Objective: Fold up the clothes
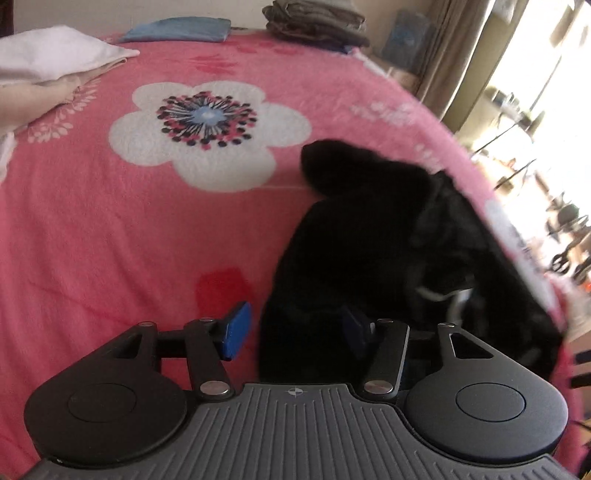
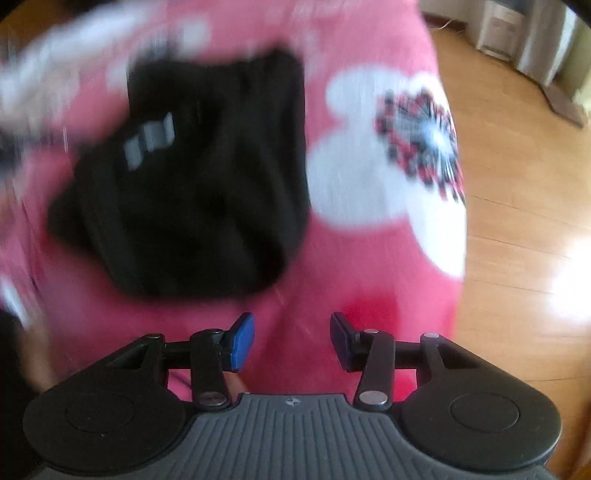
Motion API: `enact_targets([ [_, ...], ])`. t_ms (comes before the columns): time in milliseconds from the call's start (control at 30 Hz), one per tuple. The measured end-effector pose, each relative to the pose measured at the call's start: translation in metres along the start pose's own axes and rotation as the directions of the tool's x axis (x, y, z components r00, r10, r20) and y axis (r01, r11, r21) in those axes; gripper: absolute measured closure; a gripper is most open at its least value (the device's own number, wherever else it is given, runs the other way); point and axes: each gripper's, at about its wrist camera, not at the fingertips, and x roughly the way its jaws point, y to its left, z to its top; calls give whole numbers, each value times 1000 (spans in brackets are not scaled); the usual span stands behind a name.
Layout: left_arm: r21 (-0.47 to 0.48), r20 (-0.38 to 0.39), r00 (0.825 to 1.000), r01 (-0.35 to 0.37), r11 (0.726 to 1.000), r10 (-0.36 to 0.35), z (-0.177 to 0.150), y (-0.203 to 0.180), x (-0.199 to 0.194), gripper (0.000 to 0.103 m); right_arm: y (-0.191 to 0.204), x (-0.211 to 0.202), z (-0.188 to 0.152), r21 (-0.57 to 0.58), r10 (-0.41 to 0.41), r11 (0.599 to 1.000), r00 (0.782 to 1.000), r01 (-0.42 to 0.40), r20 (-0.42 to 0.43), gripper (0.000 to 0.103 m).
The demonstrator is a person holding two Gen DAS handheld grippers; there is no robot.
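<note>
The black garment (image 1: 369, 251) lies bunched in a lump on the pink flowered blanket (image 1: 129, 240) of the bed, close to the bed's edge on the window side; a pale label or strip shows among its folds. Whether it is a rough fold or a heap waiting to be spread, I can't say.

The left hand-held gripper (image 1: 295, 332) stands wide, its right finger over the cloth's near edge, holding nothing that I can see. The right hand-held gripper (image 2: 291, 339) is wide too, over bare blanket just short of the garment, and its view is smeared.

The risk, to my eye: a pinch into that dark lump could catch several layers at once, or drag it off the near edge onto the wooden floor (image 2: 517, 221). The fleecy blanket may cling.

Further up the bed are a white folded pile (image 1: 55, 59), a blue cloth (image 1: 177, 29) and an olive folded stack (image 1: 314, 22); curtains (image 1: 458, 55) hang by a bright window.
</note>
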Motion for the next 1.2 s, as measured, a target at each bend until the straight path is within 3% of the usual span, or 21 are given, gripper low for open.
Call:
enact_targets([
  [67, 16, -9, 1000, -24, 1000, 24, 1, 0, 5, 48, 6, -5, -4, -102, -74, 992, 997, 73, -5, 55],
  [167, 1, -23, 999, -38, 999, 38, 3, 1, 17, 49, -1, -32, 8, -78, -23, 996, 993, 32, 114, 55],
  [233, -4, -18, 999, -50, 999, 50, 2, -1, 20, 50, -6, -45, 27, -42, 35, 999, 976, -27, 214, 54],
  [300, 19, -1, 998, -69, 997, 69, 0, -7, 20, 60, 10, -39, 57, -104, 89, 993, 953, -61, 290, 53],
  [433, 16, 20, 996, -84, 996, 84, -5, -13, 11, 97, 49, -22, 120, -261, 201, 961, 888, -96, 414, 50],
  [500, -9, 37, 993, -108, 994, 108, -6, -13, 3, 101, 74, -9, 150, -344, 248, 935, 857, -89, 452, 40],
  [567, -36, 62, 989, -134, 990, 136, -8, -11, -7, 102, 105, 18, 173, -418, 260, 907, 850, -52, 458, 40],
  [633, -66, 87, 983, -158, 985, 163, -11, -6, -21, 102, 123, 46, 191, -457, 265, 888, 865, -48, 426, 45],
  [667, -85, 96, 980, -168, 982, 175, -12, -1, -29, 102, 130, 60, 197, -460, 242, 887, 881, -31, 406, 64],
  [700, -105, 103, 977, -175, 979, 186, -14, 5, -37, 102, 131, 67, 204, -445, 220, 895, 890, -22, 400, 85],
  [733, -122, 107, 975, -182, 976, 196, -16, 10, -44, 102, 129, 72, 210, -425, 204, 905, 894, -17, 399, 90],
  [833, -149, 97, 970, -209, 967, 224, -25, 25, -60, 102, 97, 55, 216, -258, 215, 961, 861, -102, 462, 95],
  [933, -158, 65, 972, -212, 965, 224, -38, 34, -67, 102, 52, 34, 207, -53, 193, 979, 833, -194, 519, 96],
  [1033, -146, 37, 976, -206, 968, 213, -49, 37, -66, 102, 9, 28, 190, 122, 177, 952, 833, -279, 524, 96],
  [1200, -88, 26, 977, -207, 974, 210, -51, 34, -61, 102, -44, 50, 157, 398, 132, 852, 876, -339, 464, 96],
])
